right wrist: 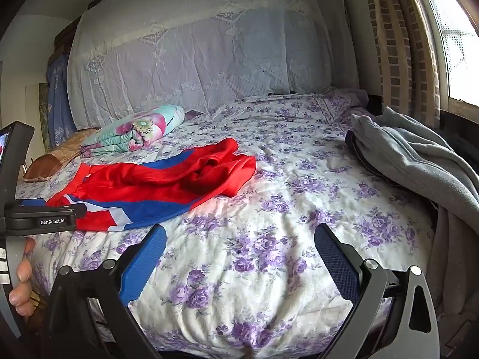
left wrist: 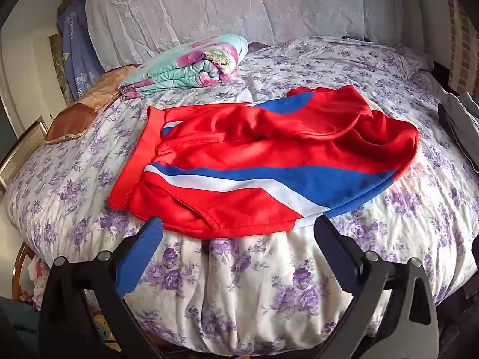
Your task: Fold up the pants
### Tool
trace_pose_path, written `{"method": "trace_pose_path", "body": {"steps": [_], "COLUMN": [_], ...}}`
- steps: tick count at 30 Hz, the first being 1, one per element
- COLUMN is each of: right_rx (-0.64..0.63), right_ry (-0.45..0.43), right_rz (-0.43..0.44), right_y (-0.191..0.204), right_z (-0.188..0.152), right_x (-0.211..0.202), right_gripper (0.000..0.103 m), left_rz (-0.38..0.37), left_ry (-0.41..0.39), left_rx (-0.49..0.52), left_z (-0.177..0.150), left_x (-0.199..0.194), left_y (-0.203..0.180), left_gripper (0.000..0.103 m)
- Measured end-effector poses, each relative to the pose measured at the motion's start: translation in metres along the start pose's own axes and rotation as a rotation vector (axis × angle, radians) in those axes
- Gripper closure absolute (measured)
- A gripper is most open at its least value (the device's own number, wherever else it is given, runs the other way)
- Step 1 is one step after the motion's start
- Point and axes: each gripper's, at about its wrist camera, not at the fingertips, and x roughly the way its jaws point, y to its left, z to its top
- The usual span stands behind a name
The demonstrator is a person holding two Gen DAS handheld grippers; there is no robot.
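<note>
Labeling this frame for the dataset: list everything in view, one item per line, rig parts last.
pants: 1, red with blue and white stripes, rumpled on the bed, near its front edge
bedspread: 1, white with purple flowers, covers the bed
quilt: 1, teal floral, folded, back left
cushion: 1, brown, left edge
blanket: 1, grey, heaped at right
headboard cover: 1, pale lace, behind
curtain: 1, beige, by the window
left claw: 1, black with blue pads, open, at the pants' hem
right claw: 1, open, over bare bedspread
</note>
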Motion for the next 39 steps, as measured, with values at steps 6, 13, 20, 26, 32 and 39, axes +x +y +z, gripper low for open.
{"method": "trace_pose_path", "body": {"steps": [6,13,20,26,32,39], "right_rx": [0.001,-0.004,-0.003,-0.004,-0.004,-0.006], "right_ry": [0.000,-0.005,-0.001,-0.001,0.000,0.000], "right_rz": [0.006,0.001,0.003,-0.001,-0.001,0.000], "right_y": [0.0010,0.0022,0.0017,0.0026,0.0020,0.0013], "right_z": [-0.0005,-0.0006,-0.0023,-0.0019,-0.0034,-0.0046], "right_x": [-0.0014,-0.0004,0.0000,0.0001,0.0003,-0.0005], "right_gripper": [0.003,0.003,0.003,0.003,0.003,0.003], "left_rz": [-0.001,-0.001,0.002,0.002,0.008,0.008], "left_ry": [0.000,0.005,0.008,0.007,0.007,0.013], "left_rx": [0.000,0.000,0.003,0.001,0.001,-0.003], "left_z": [0.0007,-0.0017,-0.0021,-0.0022,-0.0034,-0.0042], "left_x": [0.0033,0.0005,0.0032,0.0049,0.0049,0.0059], "left_y": [0.0005,-0.0004,0.0019,0.0049,0.0055,0.0065], "left_gripper": [0.004,0.004,0.004,0.004,0.004,0.004]}}
